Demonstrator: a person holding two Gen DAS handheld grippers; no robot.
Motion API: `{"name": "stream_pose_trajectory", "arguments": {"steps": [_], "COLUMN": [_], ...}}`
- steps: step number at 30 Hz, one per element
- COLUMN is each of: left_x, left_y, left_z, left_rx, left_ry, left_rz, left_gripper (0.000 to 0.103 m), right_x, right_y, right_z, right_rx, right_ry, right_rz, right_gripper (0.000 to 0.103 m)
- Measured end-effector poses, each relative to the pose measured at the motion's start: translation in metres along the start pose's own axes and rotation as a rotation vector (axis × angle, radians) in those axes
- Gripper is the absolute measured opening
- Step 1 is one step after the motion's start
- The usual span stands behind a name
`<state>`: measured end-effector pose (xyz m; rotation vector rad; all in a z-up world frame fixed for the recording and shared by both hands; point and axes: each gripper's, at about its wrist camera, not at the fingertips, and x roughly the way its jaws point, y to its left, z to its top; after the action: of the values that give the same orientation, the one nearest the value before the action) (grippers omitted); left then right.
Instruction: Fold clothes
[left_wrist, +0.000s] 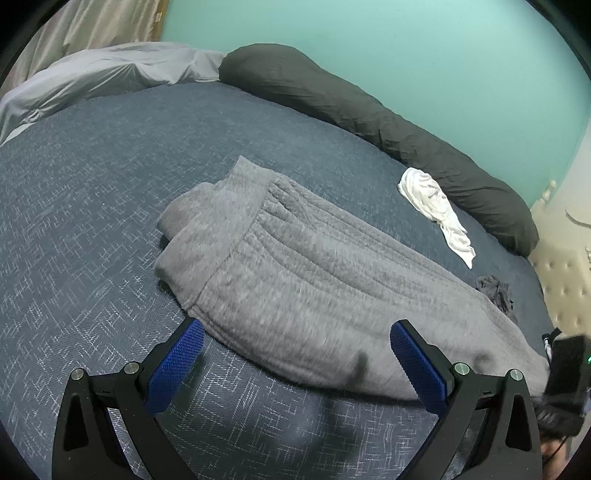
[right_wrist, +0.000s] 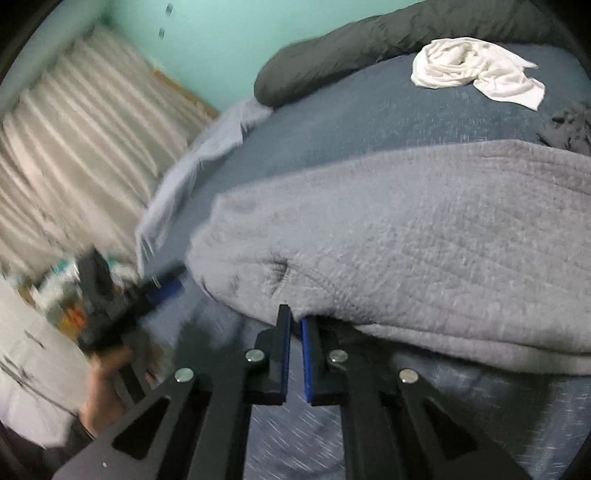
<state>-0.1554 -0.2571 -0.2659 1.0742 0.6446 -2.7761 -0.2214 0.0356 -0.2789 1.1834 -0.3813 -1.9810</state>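
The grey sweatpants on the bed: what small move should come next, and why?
Probably lift the right tool a little and carry the near edge over the grey sweatpants. It looks closed on that edge, while the left tool is open beside the waistband, gripping nothing.

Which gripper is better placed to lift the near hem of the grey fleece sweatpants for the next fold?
Right. The right gripper is nearly shut at the near hem of the grey fleece sweatpants, seemingly pinching it. The left gripper is wide open, holding nothing.
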Motion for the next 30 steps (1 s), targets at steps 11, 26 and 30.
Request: {"name": "stream_pose_trajectory", "arguments": {"steps": [11, 26, 30], "left_x": [0.004, 0.019, 0.022], "left_y": [0.001, 0.015, 0.018], "left_z": [0.001, -0.002, -0.002], "left_rx": [0.001, -0.012, -0.026], "left_ry": [0.007, 0.046, 0.055], "left_rz": [0.0, 0.042, 0.044], "left_gripper": [0.103, 0.103, 0.103], "right_x": [0.007, -0.014, -0.025], "right_y": [-0.014, -0.038, -0.041], "right_z": [-0.016, -0.005, 0.0], "right_rx": [0.043, 0.174, 0.15], "right_ry": [0.054, -0.09, -0.113], "right_rz": [-0.066, -0.077, -0.157], "right_gripper": [0.017, 0.015, 0.002]}}
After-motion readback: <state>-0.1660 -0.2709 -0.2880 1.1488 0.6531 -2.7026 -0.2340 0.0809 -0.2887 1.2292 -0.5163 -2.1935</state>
